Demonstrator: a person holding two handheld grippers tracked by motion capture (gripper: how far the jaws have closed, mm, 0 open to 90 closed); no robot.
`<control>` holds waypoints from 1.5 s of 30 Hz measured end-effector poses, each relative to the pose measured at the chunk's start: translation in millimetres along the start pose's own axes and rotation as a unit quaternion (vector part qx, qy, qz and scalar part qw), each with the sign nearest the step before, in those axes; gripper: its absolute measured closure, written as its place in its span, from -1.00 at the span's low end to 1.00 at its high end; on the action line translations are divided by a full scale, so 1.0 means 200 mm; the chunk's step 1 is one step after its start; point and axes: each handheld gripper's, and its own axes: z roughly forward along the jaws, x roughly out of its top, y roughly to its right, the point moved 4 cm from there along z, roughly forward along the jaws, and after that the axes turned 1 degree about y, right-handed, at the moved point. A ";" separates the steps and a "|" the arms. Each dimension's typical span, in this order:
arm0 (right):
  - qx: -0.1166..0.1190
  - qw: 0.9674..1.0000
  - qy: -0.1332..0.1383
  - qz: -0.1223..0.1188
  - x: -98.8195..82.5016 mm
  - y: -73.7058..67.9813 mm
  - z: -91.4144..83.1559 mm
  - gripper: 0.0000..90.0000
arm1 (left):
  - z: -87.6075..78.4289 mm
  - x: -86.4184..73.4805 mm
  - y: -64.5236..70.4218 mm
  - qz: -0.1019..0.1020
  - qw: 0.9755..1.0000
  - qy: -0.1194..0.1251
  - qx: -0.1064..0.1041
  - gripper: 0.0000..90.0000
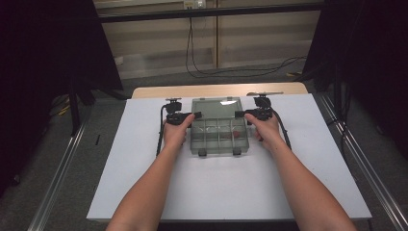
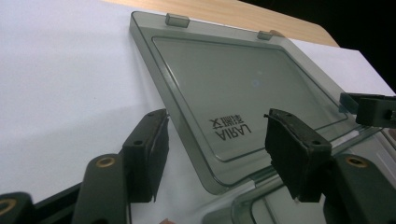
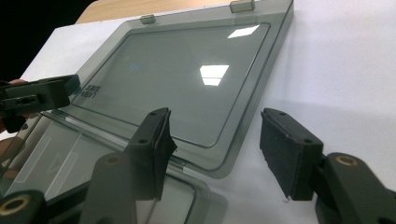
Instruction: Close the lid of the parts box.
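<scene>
Two grippers flanking one open organiser box (image 1: 220,130) on a white board (image 1: 144,183).

High view: lying mid-board with lid (image 1: 216,107) folded back flat, small red item (image 1: 236,133) sitting in a right-hand compartment; left gripper (image 1: 190,118) and right gripper (image 1: 239,114) meeting the hinge corners. Left gripper view: left gripper (image 2: 215,147) standing partly open, straddling the lid (image 2: 233,88) corner, pads clear of it, gripping nothing. Right gripper view: right gripper (image 3: 215,147) likewise partly open astride the lid (image 3: 187,79) corner, pressing nothing.
</scene>
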 end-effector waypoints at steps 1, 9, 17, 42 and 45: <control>-0.001 1.000 -0.002 0.000 0.00 0.00 0.00 -0.05 | 0.00 0.00 0.00 0.003 1.000 0.000 0.002 -0.11; 0.007 1.000 -0.006 0.005 0.00 0.01 0.03 -0.04 | 0.04 0.00 0.00 -0.005 1.000 -0.005 0.011 -0.08; 0.013 1.000 -0.001 0.014 -0.01 0.00 0.06 -0.01 | 0.04 0.00 0.00 -0.011 1.000 -0.002 0.013 -0.05; -0.006 0.996 0.055 -0.076 -0.01 -0.03 -0.08 0.69 | -0.13 0.04 0.04 0.052 0.997 0.049 0.029 0.90; -0.010 0.995 0.059 -0.080 -0.02 -0.04 -0.09 0.69 | -0.13 0.04 0.05 0.069 0.996 0.049 0.039 0.91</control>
